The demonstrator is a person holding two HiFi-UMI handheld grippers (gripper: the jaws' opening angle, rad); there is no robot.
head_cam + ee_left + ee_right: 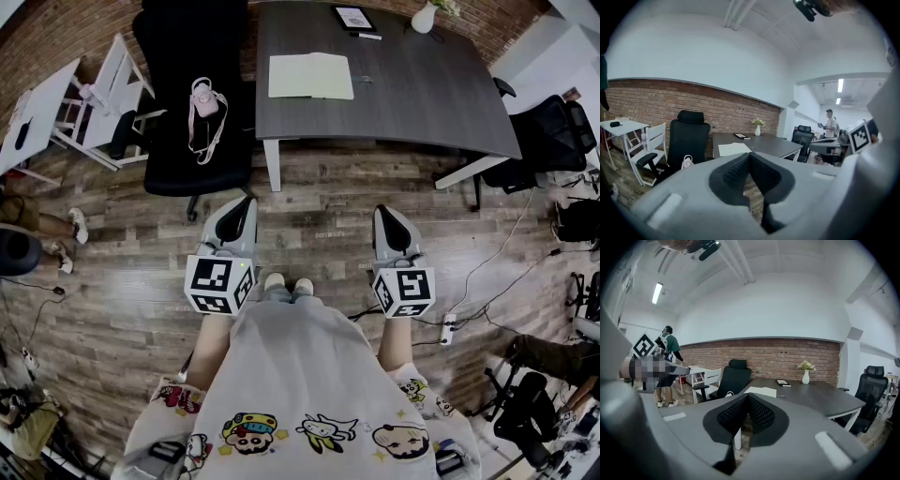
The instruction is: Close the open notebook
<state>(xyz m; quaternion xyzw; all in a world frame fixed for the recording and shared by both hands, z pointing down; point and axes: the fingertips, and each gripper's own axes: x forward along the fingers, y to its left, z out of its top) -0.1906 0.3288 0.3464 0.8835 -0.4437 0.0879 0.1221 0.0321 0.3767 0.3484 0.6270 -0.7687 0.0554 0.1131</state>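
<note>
An open notebook (310, 76) with pale pages lies flat near the front left edge of a dark grey table (412, 94). It also shows as a pale sheet (733, 149) in the left gripper view and as the notebook (761, 391) in the right gripper view. Both grippers are held over the wooden floor, well short of the table. My left gripper (241, 208) is shut and empty, its pads meeting (749, 161). My right gripper (387, 217) is likewise shut with nothing between its jaws (748, 404).
A black office chair (192, 103) with a small pink bag (204, 98) stands left of the table. A tablet (353, 17), a pen (367, 36) and a white vase (424, 17) sit at the table's far side. White chair (112, 94) at left, power strip (448, 328) and cables right.
</note>
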